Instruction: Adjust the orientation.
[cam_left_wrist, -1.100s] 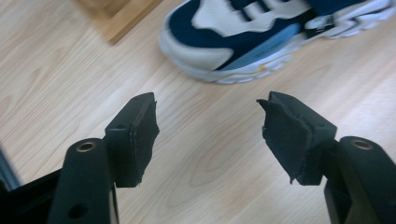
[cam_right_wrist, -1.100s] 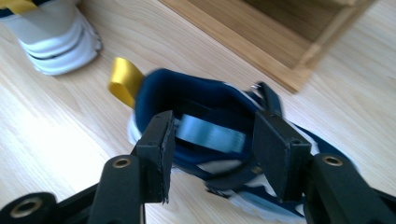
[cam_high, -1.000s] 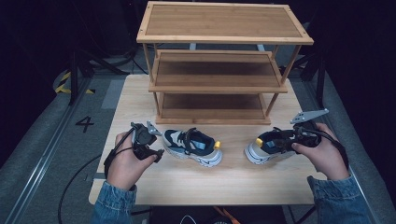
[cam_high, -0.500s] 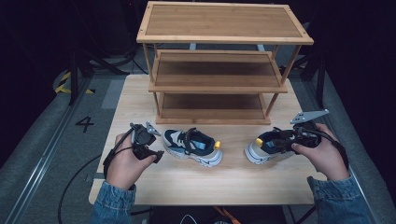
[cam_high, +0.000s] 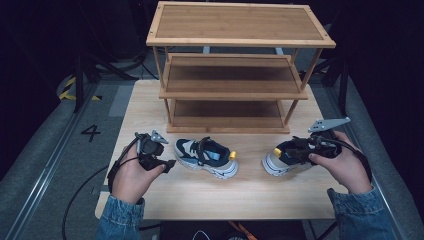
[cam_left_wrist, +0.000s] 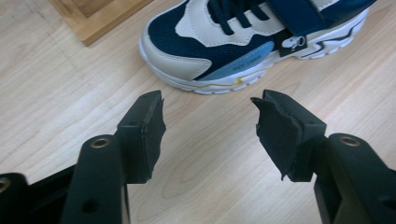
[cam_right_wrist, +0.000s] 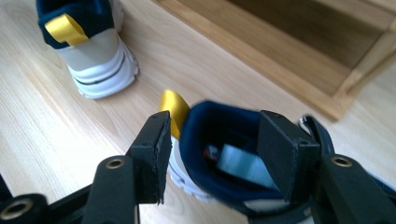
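Since the earlier frames almost nothing has shifted: both sneakers lie where they lay, the left hand has kept its place, and the right hand has only settled a touch closer over its shoe.

The right sneaker (cam_high: 280, 159) sits on the desk (cam_high: 240, 192) at the right, in front of the wooden shoe rack (cam_high: 235, 90). The right gripper (cam_right_wrist: 212, 140) straddles its heel end: one jaw is outside, by the yellow pull tab (cam_right_wrist: 175, 112), the other over or inside the blue collar. The jaws stand apart and have not yet pinched the heel. The left sneaker (cam_high: 206, 157) lies near the desk's middle, toe toward the left gripper (cam_left_wrist: 208, 126), which rests just short of it with its jaws wide and empty.

The risk I see is on the right. If the jaws close on the soft padded collar alone, the shoe could sag, swing toe-down or slip free on the lift. A tilted shoe could also catch the rack's lower shelf edge (cam_high: 227, 130). The trailing cable (cam_high: 80, 192) might drag near the left hand.
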